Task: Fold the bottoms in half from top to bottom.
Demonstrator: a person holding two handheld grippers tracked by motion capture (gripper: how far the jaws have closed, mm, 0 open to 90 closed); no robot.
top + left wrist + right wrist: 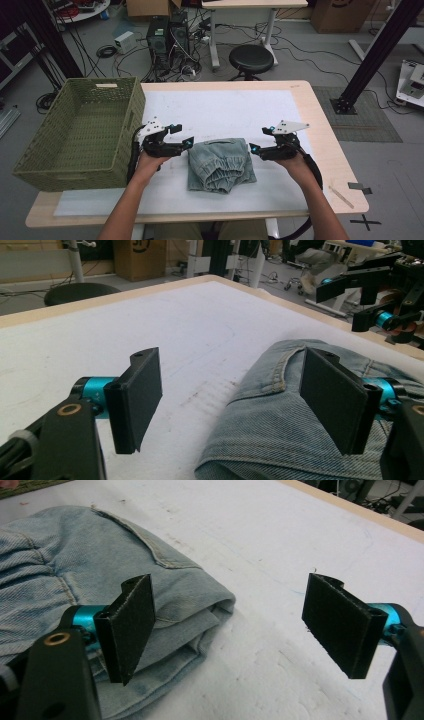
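Both tongs stand spread and hold nothing: the left tongs (186, 145) just beside the folded jeans' (220, 165) left edge, the right tongs (254, 149) just beside their right (about equally near). The jeans lie mid-bench (300, 100) between them, long axis running toward the person, basket (80, 132) at left.

both forearms come in from the bottom of the high view and angle slightly inward, each hand wrapped around a gripper body. the left gripper (187, 144) sits left of centre in the frame, its tips pointing toward the right. the right gripper (254, 148) sits right of centre, its tips pointing left, so the two face each other. in the left gripper view its black jaws stand wide apart with nothing pinched. in the right gripper view its jaws are likewise spread wide, nothing between the pads.
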